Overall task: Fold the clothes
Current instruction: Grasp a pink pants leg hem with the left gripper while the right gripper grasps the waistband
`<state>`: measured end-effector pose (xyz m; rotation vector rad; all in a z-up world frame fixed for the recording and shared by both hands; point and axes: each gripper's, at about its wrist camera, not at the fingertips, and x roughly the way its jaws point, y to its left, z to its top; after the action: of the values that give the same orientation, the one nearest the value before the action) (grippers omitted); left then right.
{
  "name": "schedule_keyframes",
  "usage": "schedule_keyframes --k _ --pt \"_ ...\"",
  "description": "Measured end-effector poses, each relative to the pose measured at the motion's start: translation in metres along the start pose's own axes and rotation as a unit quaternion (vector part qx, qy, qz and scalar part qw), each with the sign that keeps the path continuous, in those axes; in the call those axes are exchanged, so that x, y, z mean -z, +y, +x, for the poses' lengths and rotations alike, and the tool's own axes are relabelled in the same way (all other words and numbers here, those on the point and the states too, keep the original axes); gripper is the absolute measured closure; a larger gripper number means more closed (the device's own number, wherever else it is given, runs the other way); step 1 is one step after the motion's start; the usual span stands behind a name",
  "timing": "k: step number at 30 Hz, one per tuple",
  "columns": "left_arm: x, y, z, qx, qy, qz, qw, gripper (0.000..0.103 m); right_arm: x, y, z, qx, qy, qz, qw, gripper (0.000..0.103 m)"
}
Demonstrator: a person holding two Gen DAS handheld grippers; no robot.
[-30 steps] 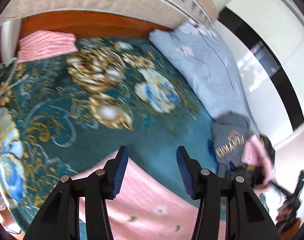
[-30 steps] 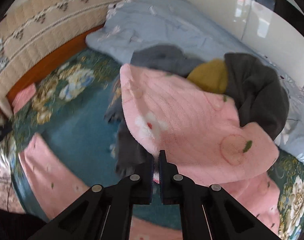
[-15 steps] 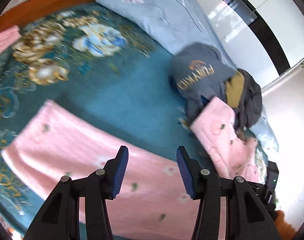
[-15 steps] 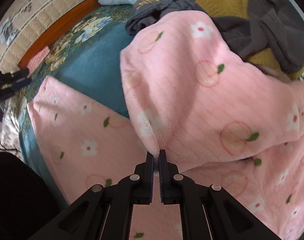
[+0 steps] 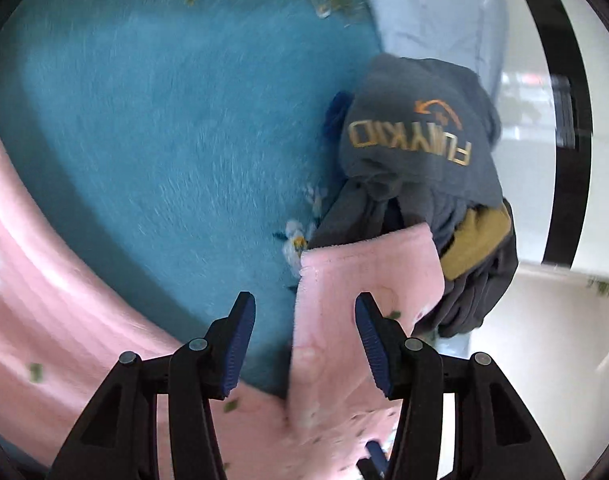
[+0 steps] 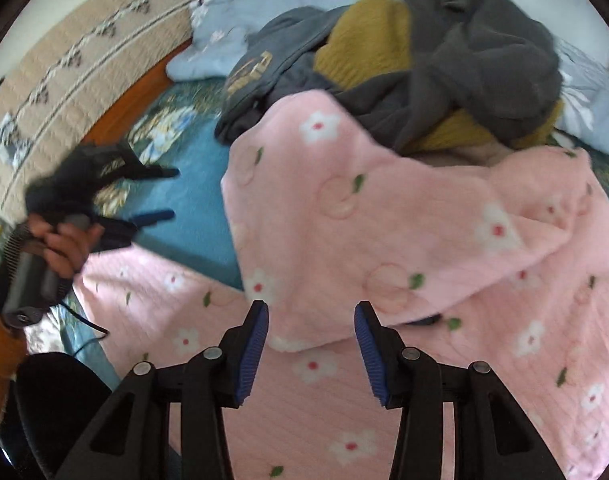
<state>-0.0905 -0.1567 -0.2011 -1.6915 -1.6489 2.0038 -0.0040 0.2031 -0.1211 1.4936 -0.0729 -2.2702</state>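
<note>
Under my tools is a bed covered with a teal plush blanket with gold and blue flowers (image 6: 192, 196). Directly on it, nearest me, lies a pink fleece garment printed with white flowers and peaches (image 6: 404, 240), one part folded back over itself. Beyond it, on the far right, sits a heap of clothes: a grey-blue sweatshirt with gold lettering (image 5: 416, 136), a mustard knit piece (image 6: 364, 40) and a dark grey fleece (image 6: 484, 60). A pale blue floral quilt (image 6: 244, 20) lies along the far edge.
</note>
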Motion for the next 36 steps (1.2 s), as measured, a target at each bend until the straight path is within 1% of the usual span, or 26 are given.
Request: schedule_keyframes --k 4,6,9,13,14,15,17,19,21,23,24,25,27,28,30,31,33,35,36 --pt "0.008 0.009 0.025 0.032 0.007 -0.041 0.9986 0.05 0.017 -0.03 -0.025 0.013 -0.022 0.055 0.998 0.055" --pt "0.012 0.013 0.037 0.047 0.01 -0.062 0.9969 0.05 0.03 -0.043 -0.036 0.018 -0.033 0.087 0.995 0.055" --pt "0.018 0.019 0.056 0.071 0.015 -0.093 0.993 0.05 0.048 -0.062 -0.053 0.031 -0.037 0.119 0.992 0.055" --pt "0.024 0.022 0.065 0.088 0.014 -0.102 0.9908 0.052 0.067 -0.083 -0.068 0.054 -0.034 0.154 0.986 0.055" --pt "0.025 0.022 0.066 0.092 0.013 -0.102 0.9904 0.054 0.071 -0.088 -0.069 0.058 -0.032 0.164 0.984 0.055" --pt "0.026 0.021 0.067 0.095 0.013 -0.098 0.9906 0.057 0.073 -0.094 -0.07 0.061 -0.031 0.175 0.982 0.055" --pt "0.028 0.014 0.066 0.086 0.015 -0.074 0.9934 0.079 0.076 -0.103 -0.067 0.06 -0.027 0.2 0.978 0.055" --pt "0.03 0.008 0.061 0.079 0.012 -0.056 0.9953 0.091 0.075 -0.111 -0.063 0.053 -0.026 0.224 0.973 0.055" --pt "0.033 0.005 0.053 0.077 0.001 -0.047 0.9959 0.093 0.067 -0.113 -0.061 0.035 -0.034 0.237 0.97 0.055" --pt "0.036 0.002 0.046 0.07 -0.006 -0.038 0.9968 0.093 0.047 -0.112 -0.059 0.008 -0.046 0.229 0.972 0.055" --pt "0.037 0.001 0.043 0.067 -0.009 -0.036 0.9971 0.093 0.03 -0.108 -0.056 -0.009 -0.054 0.215 0.975 0.055" --pt "0.039 0.0 0.041 0.065 -0.012 -0.036 0.9972 0.093 0.011 -0.102 -0.052 -0.024 -0.06 0.198 0.978 0.055" --pt "0.043 -0.001 0.038 0.064 -0.015 -0.037 0.9972 0.093 -0.038 -0.08 -0.04 -0.051 -0.064 0.143 0.986 0.055" --pt "0.045 -0.001 0.037 0.064 -0.014 -0.036 0.9972 0.093 -0.06 -0.067 -0.033 -0.056 -0.064 0.113 0.99 0.055" --pt "0.05 -0.003 0.037 0.059 -0.011 -0.032 0.9976 0.093 -0.107 -0.039 -0.011 -0.067 -0.047 0.05 0.995 0.055" --pt "0.051 -0.003 0.037 0.057 -0.01 -0.031 0.9978 0.093 -0.127 -0.027 0.003 -0.073 -0.032 0.031 0.996 0.054" --pt "0.053 -0.003 0.038 0.053 -0.006 -0.032 0.998 0.093 -0.162 -0.01 0.034 -0.063 -0.001 0.013 0.998 0.054" --pt "0.055 -0.003 0.037 0.054 -0.005 -0.033 0.998 0.093 -0.185 0.002 0.061 -0.034 0.019 0.006 0.999 0.054" --pt "0.056 -0.004 0.036 0.055 -0.005 -0.033 0.998 0.093 -0.193 0.004 0.075 -0.028 0.032 0.007 0.999 0.054"
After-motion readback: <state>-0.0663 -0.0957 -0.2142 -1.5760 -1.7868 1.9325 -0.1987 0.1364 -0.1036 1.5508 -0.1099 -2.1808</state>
